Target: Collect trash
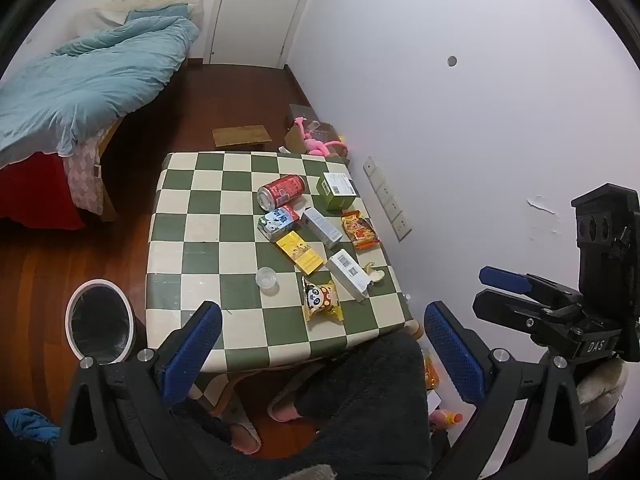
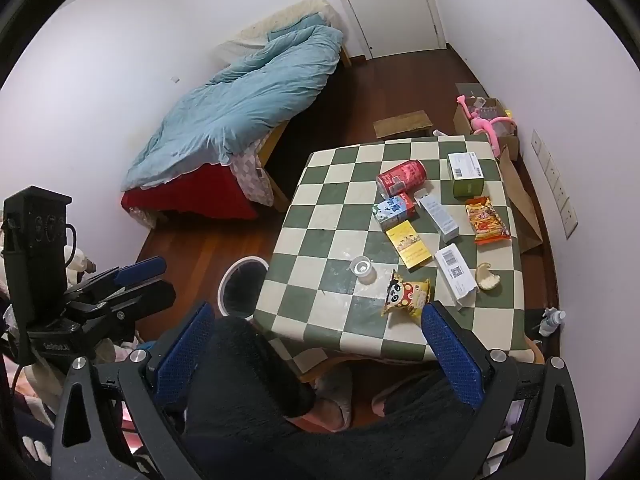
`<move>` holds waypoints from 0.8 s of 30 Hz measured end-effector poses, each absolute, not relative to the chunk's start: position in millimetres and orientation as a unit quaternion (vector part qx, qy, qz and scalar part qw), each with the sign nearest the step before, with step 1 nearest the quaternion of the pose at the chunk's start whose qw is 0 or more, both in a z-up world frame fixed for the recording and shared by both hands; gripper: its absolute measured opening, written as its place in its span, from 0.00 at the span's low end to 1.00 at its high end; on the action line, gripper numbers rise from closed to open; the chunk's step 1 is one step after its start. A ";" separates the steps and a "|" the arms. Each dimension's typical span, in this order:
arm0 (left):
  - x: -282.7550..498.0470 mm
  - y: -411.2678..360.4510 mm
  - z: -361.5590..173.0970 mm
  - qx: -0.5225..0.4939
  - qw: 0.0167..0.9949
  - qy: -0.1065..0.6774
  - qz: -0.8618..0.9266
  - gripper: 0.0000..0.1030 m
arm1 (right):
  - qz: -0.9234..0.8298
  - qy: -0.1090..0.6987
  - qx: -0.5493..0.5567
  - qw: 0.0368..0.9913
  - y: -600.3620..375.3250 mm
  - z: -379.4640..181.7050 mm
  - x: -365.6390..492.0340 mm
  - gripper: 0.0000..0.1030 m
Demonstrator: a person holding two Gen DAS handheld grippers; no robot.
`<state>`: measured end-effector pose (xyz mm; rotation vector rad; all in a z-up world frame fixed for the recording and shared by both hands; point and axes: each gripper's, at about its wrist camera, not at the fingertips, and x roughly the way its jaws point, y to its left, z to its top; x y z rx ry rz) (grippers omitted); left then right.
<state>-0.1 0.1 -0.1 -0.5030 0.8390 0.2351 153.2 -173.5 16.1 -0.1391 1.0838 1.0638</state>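
I held both tools above the near edge of the checkered table (image 1: 192, 220). My left gripper (image 1: 320, 356) stood wide open and empty; my right gripper (image 2: 316, 352) likewise gaped, holding nothing. On the table lay the trash: a red can (image 1: 281, 191), a milk carton (image 1: 278, 220), a panda snack packet (image 1: 321, 300). The bin (image 1: 100, 320) stood on the floor just beside the table's left side.

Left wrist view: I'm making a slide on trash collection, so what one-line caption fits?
Open left hand-held gripper above checkered table strewn with snack wrappers, boxes and a red can, bin beside it.
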 end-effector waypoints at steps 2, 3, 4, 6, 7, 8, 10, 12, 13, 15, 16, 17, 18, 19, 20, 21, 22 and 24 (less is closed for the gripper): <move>-0.3 0.3 -0.4 -0.243 0.876 0.401 0.113 1.00 | 0.482 0.491 -0.065 0.723 -173.5 16.0 154.1 1.00; -0.5 0.3 -0.5 -0.243 0.876 0.400 0.114 1.00 | 0.482 0.491 -0.065 0.723 -173.6 16.0 154.9 1.00; -0.6 0.3 -0.6 -0.243 0.877 0.399 0.114 1.00 | 0.480 0.488 -0.066 0.726 -172.8 16.9 152.2 1.00; -1.0 0.1 -0.9 -0.244 0.877 0.398 0.115 1.00 | 0.480 0.488 -0.065 0.726 -173.0 17.6 151.9 1.00; -1.3 -0.1 -1.0 -0.244 0.877 0.398 0.116 1.00 | 0.480 0.487 -0.065 0.727 -173.1 17.9 151.7 1.00; -0.2 0.3 -1.5 -0.243 0.876 0.400 0.115 1.00 | 0.479 0.487 -0.066 0.727 -172.1 17.5 151.2 1.00; -0.3 0.7 -0.6 -0.243 0.876 0.402 0.111 1.00 | 0.480 0.487 -0.066 0.727 -171.5 17.3 150.8 1.00; 2.3 -6.5 -0.9 -0.243 0.877 0.401 0.112 1.00 | 0.480 0.488 -0.066 0.726 -171.2 18.2 150.0 1.00; 2.8 -7.4 -1.3 -0.243 0.877 0.400 0.112 1.00 | 0.480 0.488 -0.067 0.726 -170.9 18.3 149.9 1.00; 3.4 -4.3 -2.2 -0.243 0.877 0.399 0.113 1.00 | 0.480 0.488 -0.068 0.726 -170.5 18.9 149.9 1.00; 3.0 -1.6 -2.7 -0.243 0.877 0.399 0.112 1.00 | 0.480 0.487 -0.069 0.727 -169.9 20.6 147.4 1.00; 3.4 -1.6 -2.9 -0.243 0.877 0.399 0.112 1.00 | 0.480 0.486 -0.067 0.727 -170.6 19.1 146.6 1.00; 3.2 -1.7 -2.7 -0.244 0.877 0.398 0.112 1.00 | 0.480 0.486 -0.067 0.727 -171.1 18.6 146.1 1.00; 2.8 -1.7 -2.8 -0.243 0.877 0.398 0.112 1.00 | 0.480 0.486 -0.067 0.727 -171.7 17.9 145.9 1.00; 2.8 -1.6 -2.8 -0.244 0.878 0.398 0.112 1.00 | 0.480 0.486 -0.067 0.727 -172.3 17.0 145.8 1.00; 2.3 -1.2 -2.6 -0.244 0.878 0.397 0.112 1.00 | 0.480 0.486 -0.068 0.728 -167.6 20.9 146.3 1.00; 2.4 -1.2 -2.6 -0.244 0.878 0.397 0.111 1.00 | 0.480 0.486 -0.068 0.727 -167.0 21.1 146.5 1.00; 0.1 0.3 2.9 -0.245 0.878 0.395 0.110 1.00 | 0.480 0.486 -0.068 0.727 -165.8 21.5 147.2 1.00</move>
